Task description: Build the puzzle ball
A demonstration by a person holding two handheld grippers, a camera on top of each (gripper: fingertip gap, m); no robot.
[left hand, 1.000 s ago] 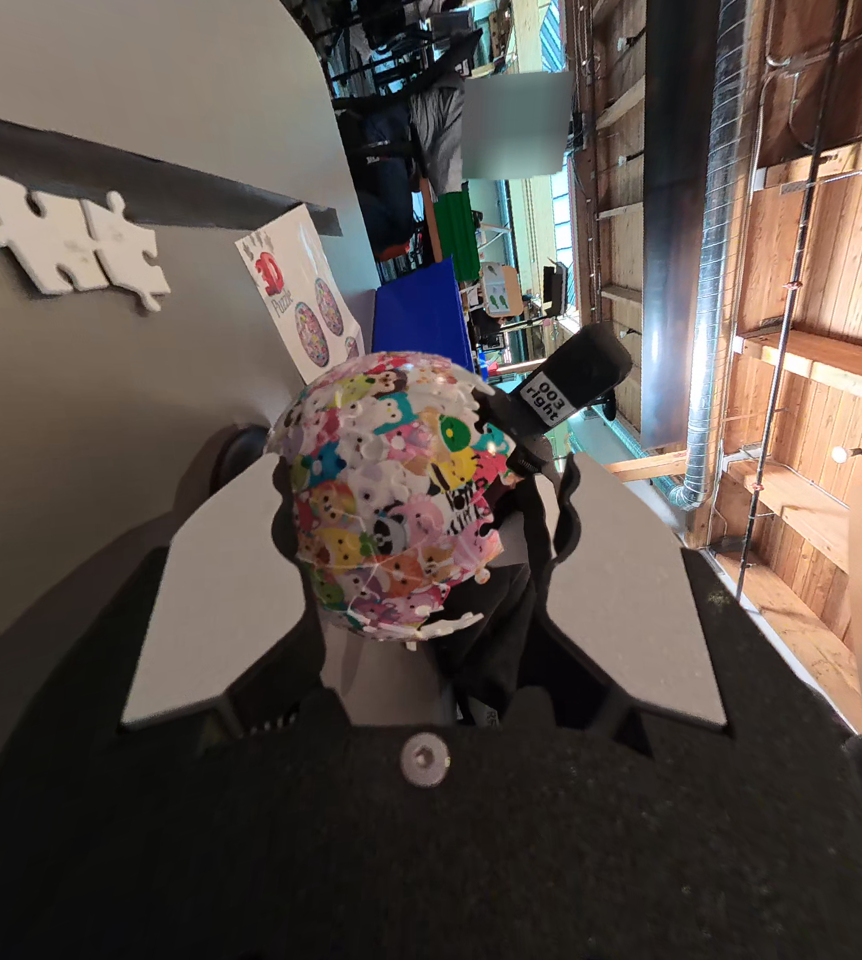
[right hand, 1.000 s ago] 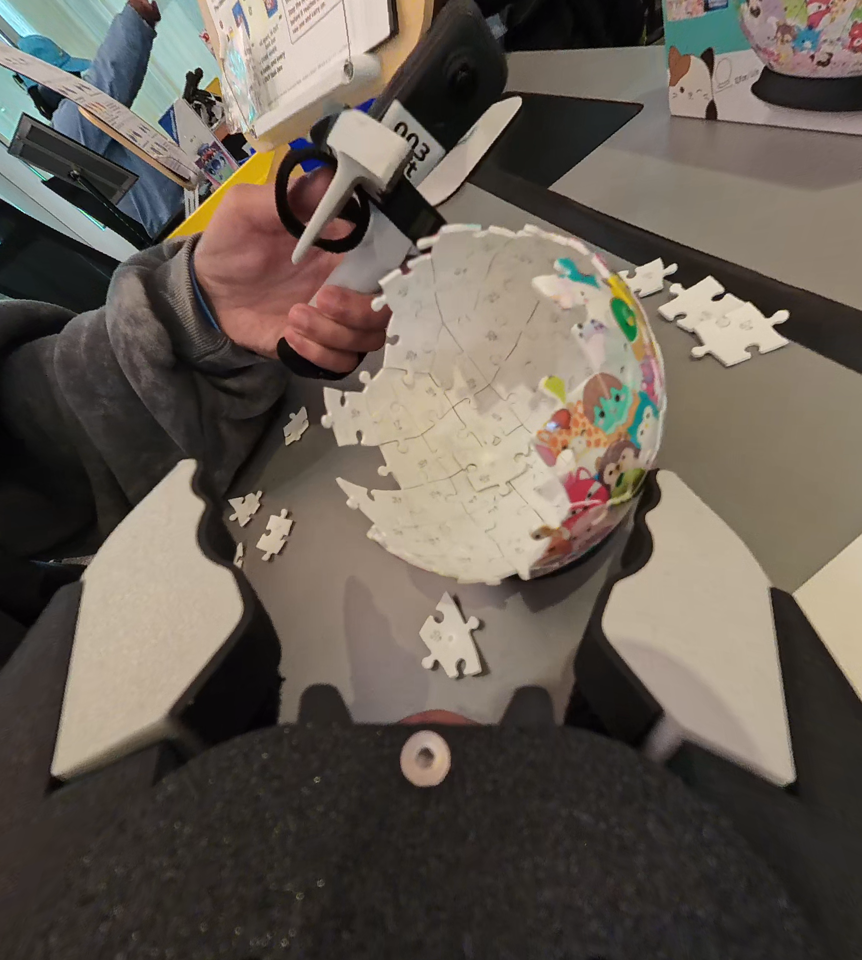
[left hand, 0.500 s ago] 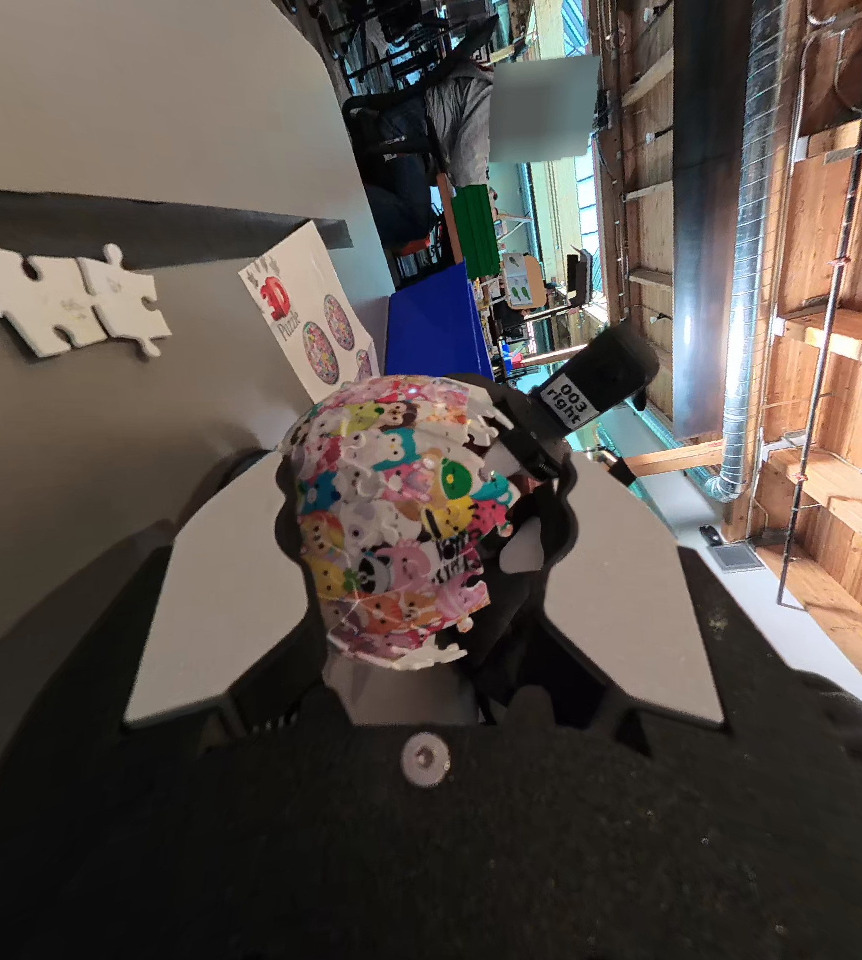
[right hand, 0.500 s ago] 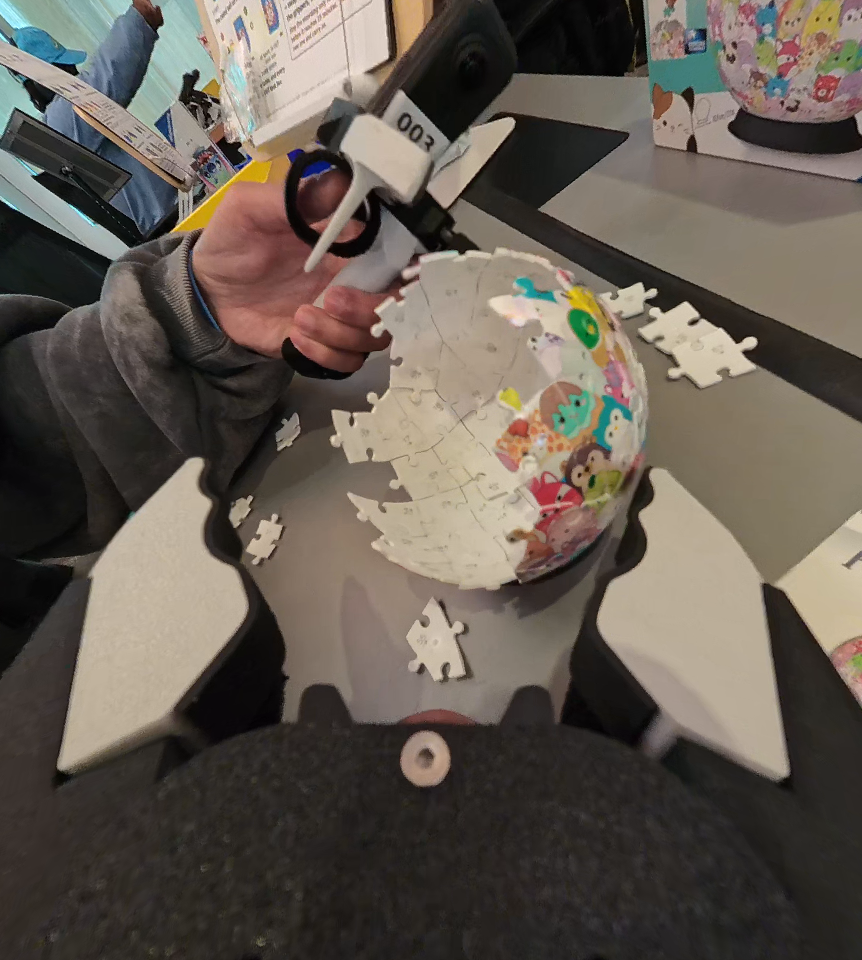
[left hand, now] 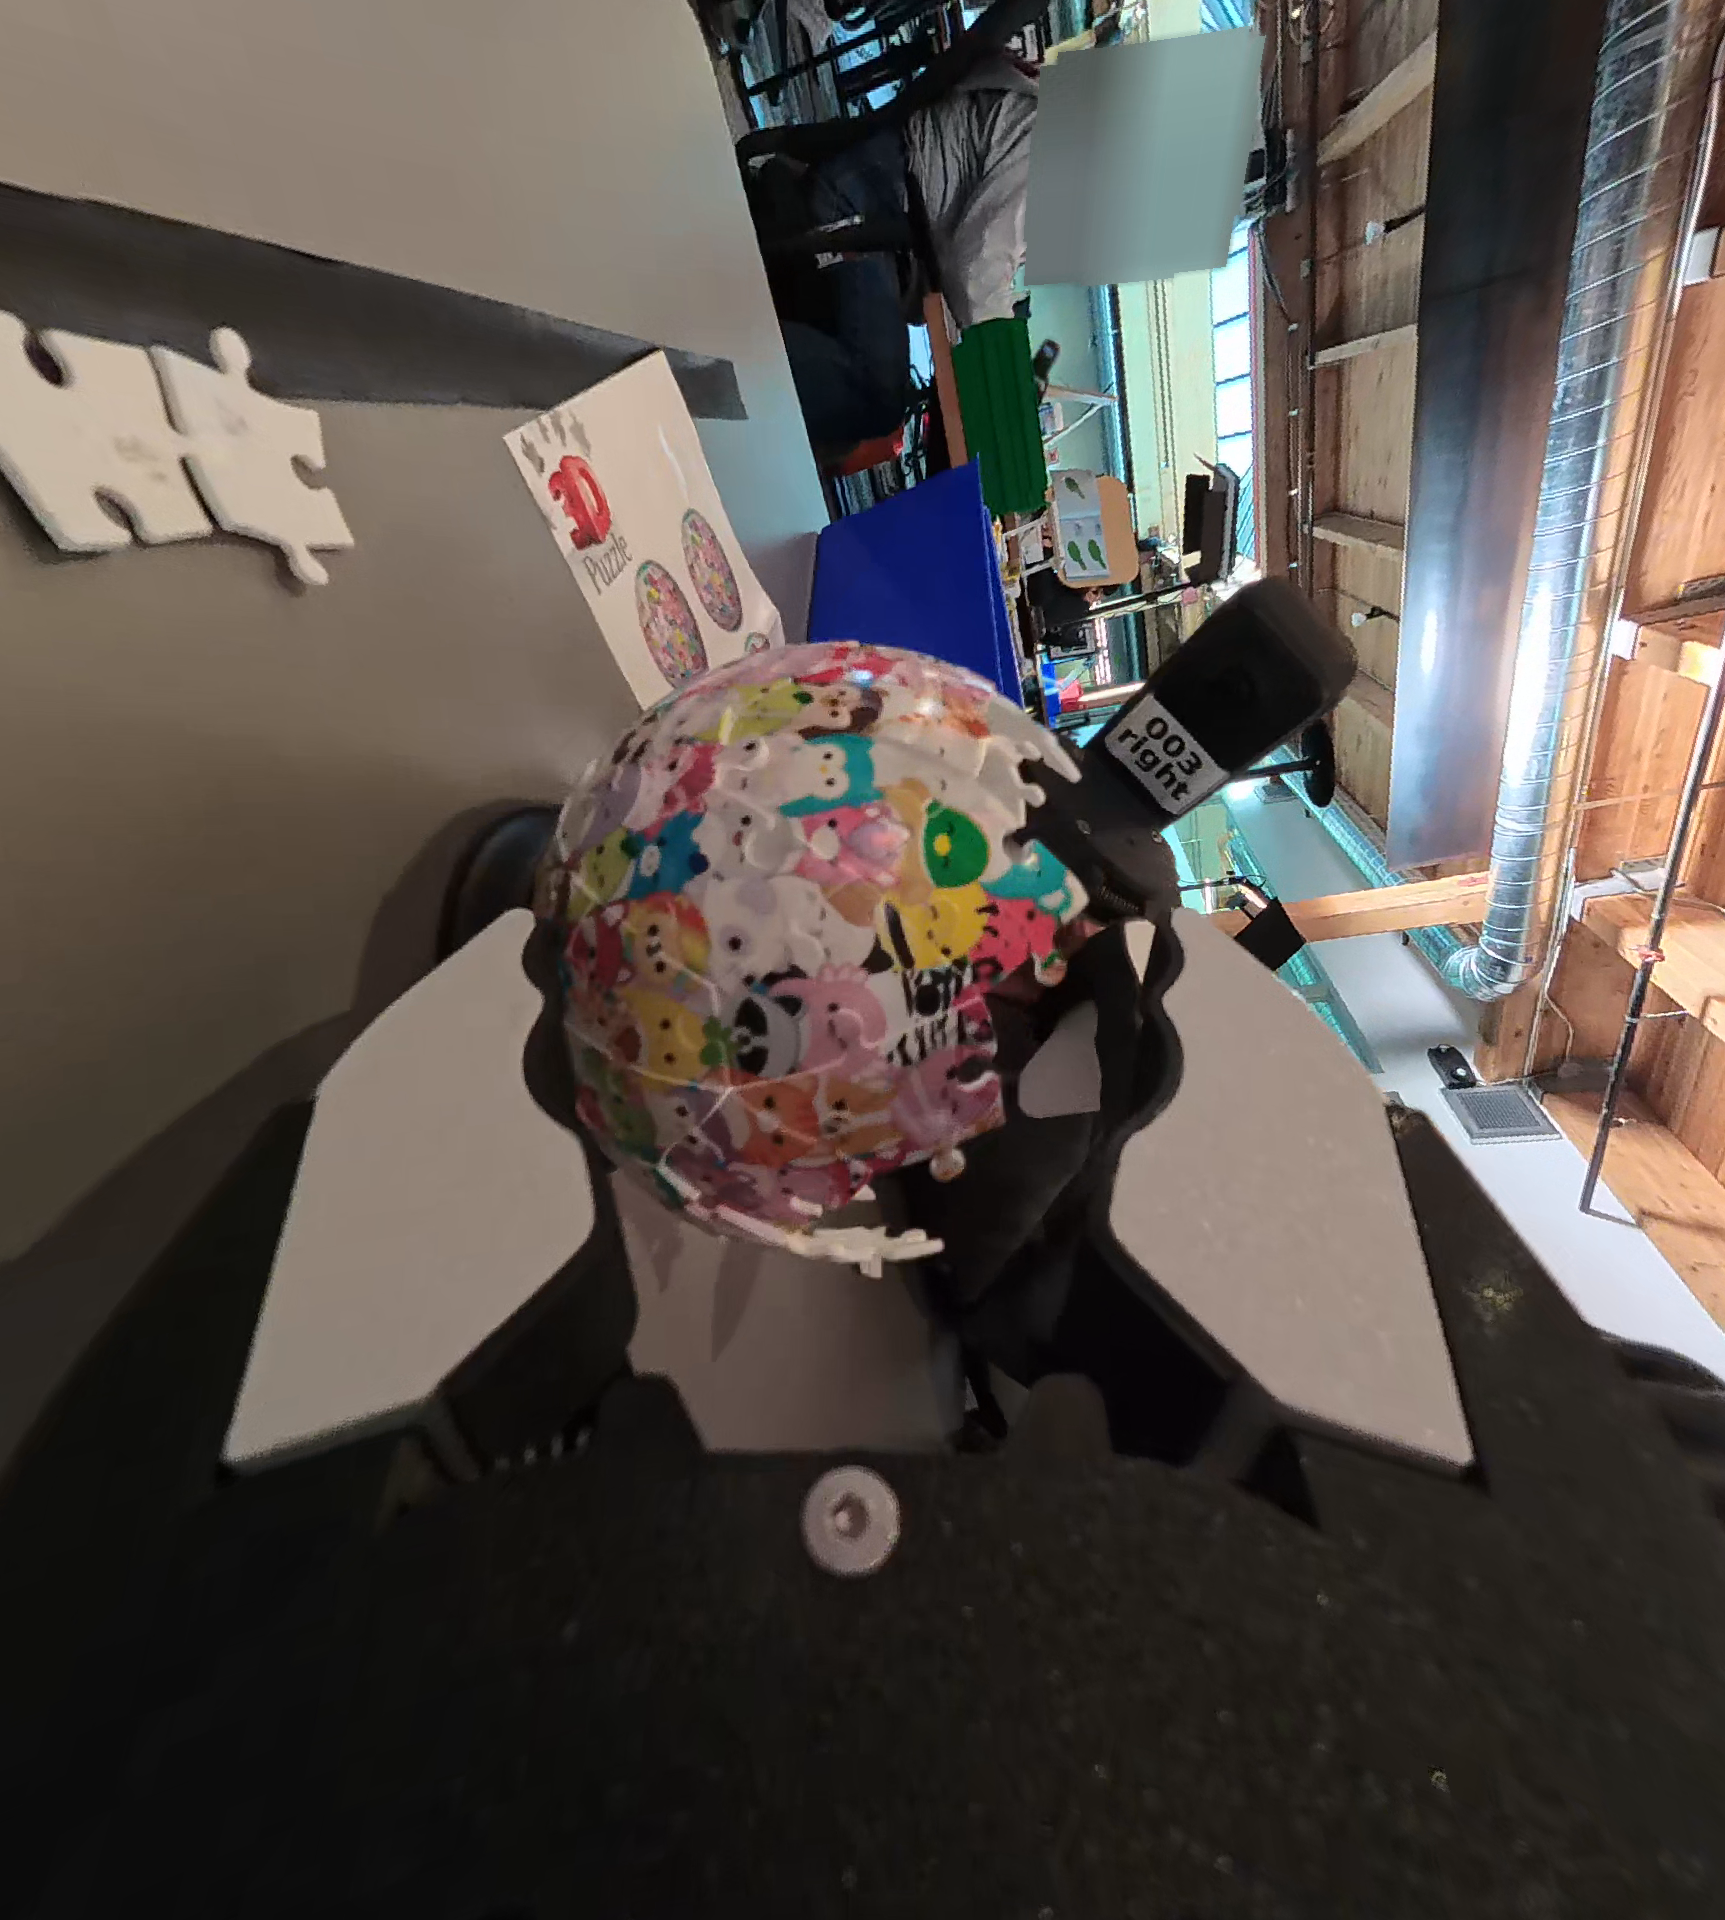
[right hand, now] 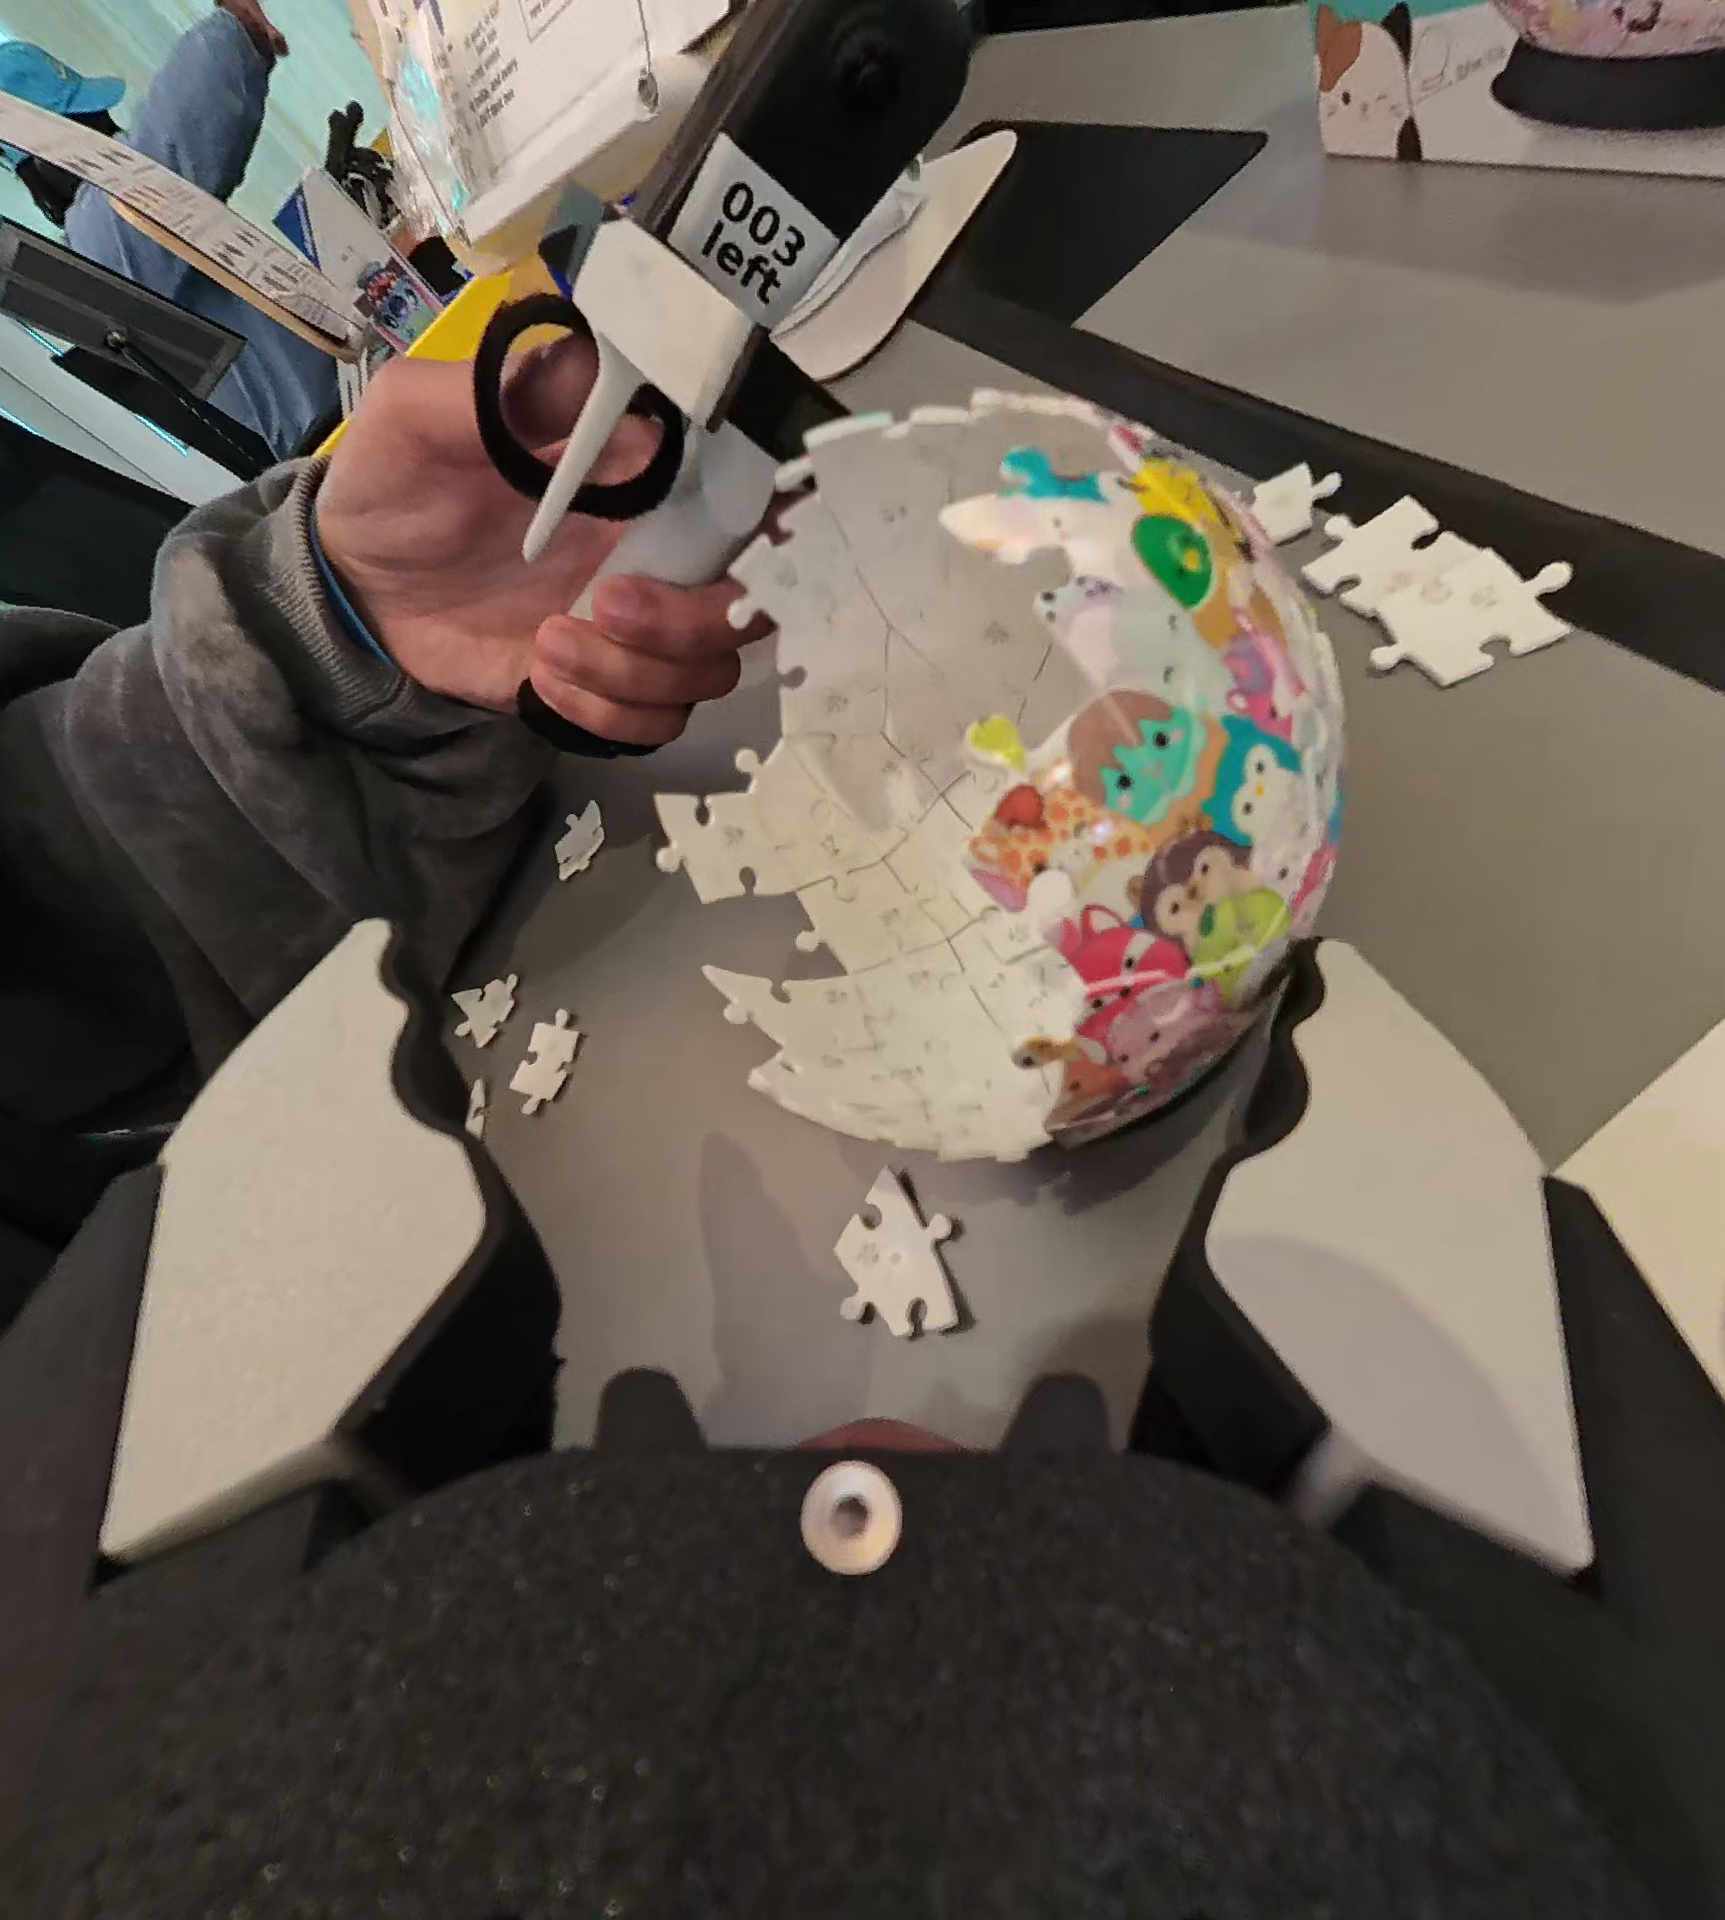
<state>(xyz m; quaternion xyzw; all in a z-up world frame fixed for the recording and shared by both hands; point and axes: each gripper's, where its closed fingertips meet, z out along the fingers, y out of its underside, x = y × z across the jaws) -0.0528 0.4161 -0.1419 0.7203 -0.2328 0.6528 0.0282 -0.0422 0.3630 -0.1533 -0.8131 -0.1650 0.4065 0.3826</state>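
Jaws of the left gripper (left hand: 842, 1049) stand wide apart, with the puzzle ball (left hand: 796, 935) between them. Left finger (left hand: 422, 1195) sits against the ball's coloured side; whether the right one presses it, cannot tell. Ball is unfinished: a coloured shell with cartoon animals outside, plain white inside, ragged edge of tabs along the open side. It sits on the grey table (left hand: 162, 779), over a dark round base (left hand: 505, 862) only partly seen.

Right gripper (right hand: 847, 1039) also has its jaws spread wide. The ball (right hand: 1045, 779) lies ahead of them, its lower coloured side near the right fingertip (right hand: 1294, 997); contact not clear. Nothing is held between these fingers. One loose white piece (right hand: 894, 1262) lies on the table (right hand: 1564, 831) between the jaws, just beside the ball's lower edge.

Farther out: three small loose pieces (right hand: 525, 1039) near the left finger, another (right hand: 579, 840) by the grey sleeve (right hand: 245, 748). A person's hand (right hand: 484, 582) holds the left gripper's handle at the ball's open rim. Beyond the ball, a joined pair of white pieces (right hand: 1440, 592) and a single one (right hand: 1294, 499). An instruction sheet (left hand: 640, 551) lies at the right; a puzzle box (right hand: 1564, 83) stands at the far edge.
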